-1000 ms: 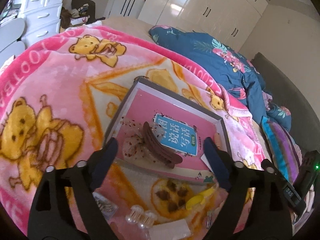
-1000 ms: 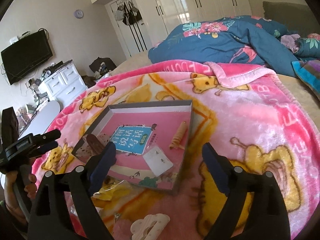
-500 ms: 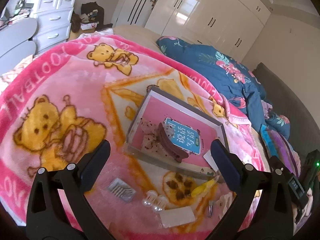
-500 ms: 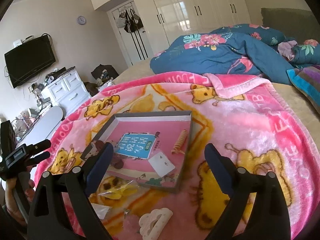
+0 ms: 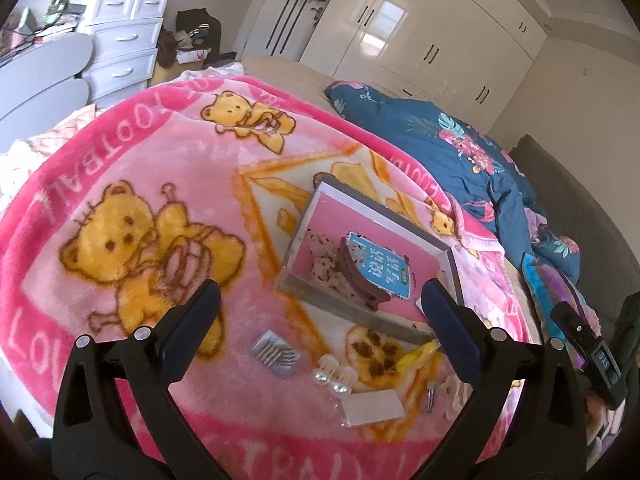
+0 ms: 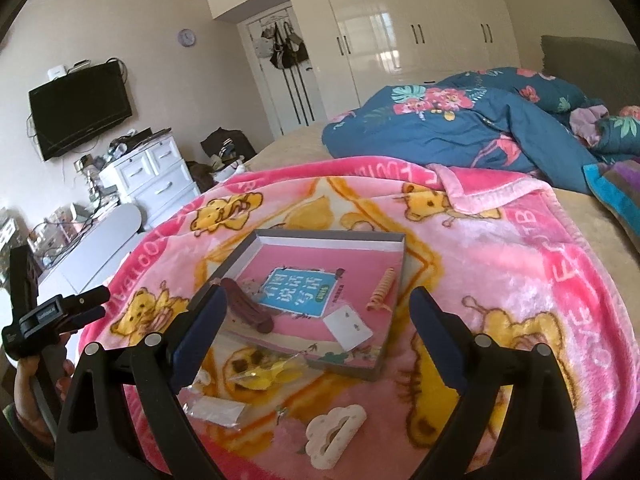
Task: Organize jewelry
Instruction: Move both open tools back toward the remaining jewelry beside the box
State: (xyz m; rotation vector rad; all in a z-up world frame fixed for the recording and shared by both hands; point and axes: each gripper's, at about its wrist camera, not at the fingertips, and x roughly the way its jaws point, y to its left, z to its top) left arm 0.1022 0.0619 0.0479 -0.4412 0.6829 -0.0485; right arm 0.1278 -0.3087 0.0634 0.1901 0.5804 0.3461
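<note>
We hold the left gripper [image 5: 320,316] and right gripper [image 6: 316,320] spread wide and empty above the grey tray [image 6: 394,276] with its brown hair clip [image 6: 248,310].

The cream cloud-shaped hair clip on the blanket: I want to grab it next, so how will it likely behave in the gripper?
The cream cloud-shaped hair clip looks like rigid plastic, so it should hold its shape. Its glossy, curved edges may slip between the fingers. Lying flat on the plush pink blanket, it will probably sink rather than slide or roll when pushed.
</note>
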